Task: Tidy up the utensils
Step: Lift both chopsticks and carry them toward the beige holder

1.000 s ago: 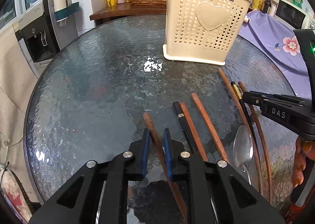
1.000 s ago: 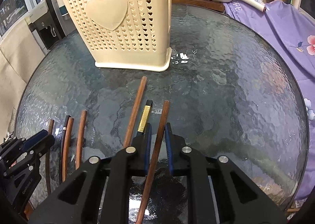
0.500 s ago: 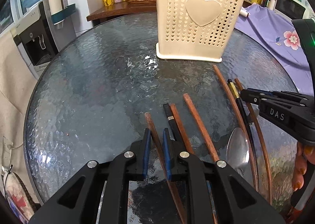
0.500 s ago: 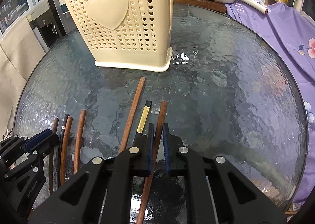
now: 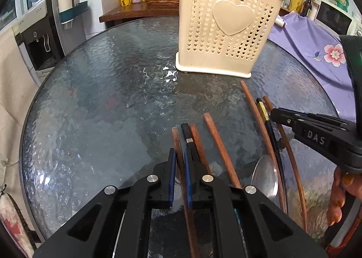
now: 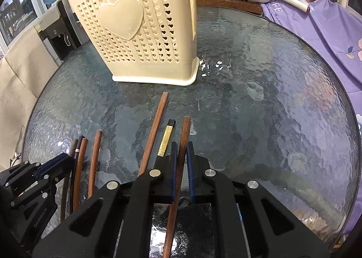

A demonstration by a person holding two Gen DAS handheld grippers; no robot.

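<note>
On a round textured-glass table, the left claw has its blue-padded jaws narrowed around a brown wooden chopstick, the leftmost of the row, though contact cannot be confirmed. The right claw likewise straddles another reddish-brown wooden chopstick at the row's right end, jaws nearly closed. Between them lie more chopsticks, including a black one with a gold band, and a metal spoon. A cream perforated plastic utensil holder with a heart emblem stands at the far side.
</note>
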